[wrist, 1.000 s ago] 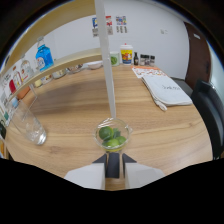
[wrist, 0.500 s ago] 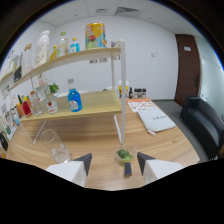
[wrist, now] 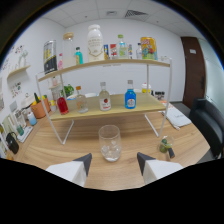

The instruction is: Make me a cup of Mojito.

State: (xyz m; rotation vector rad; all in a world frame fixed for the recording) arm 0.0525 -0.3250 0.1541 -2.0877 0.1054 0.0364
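A clear glass (wrist: 109, 142) with ice cubes stands on the wooden table (wrist: 75, 145) just ahead of the gripper (wrist: 114, 161), centred on the gap between its spread fingers, which hold nothing. Bare tabletop lies at both sides of the glass. To the right, near the table edge, sits a small bowl of lime pieces (wrist: 166, 146). Beyond stands a two-tier shelf (wrist: 107, 110) of bottles, a blue bottle (wrist: 130, 97) among them.

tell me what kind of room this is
Probably an office set up as a drinks station: a two-tier shelf of bottles on a wooden table, a glass just ahead of the open gripper, a dark door.
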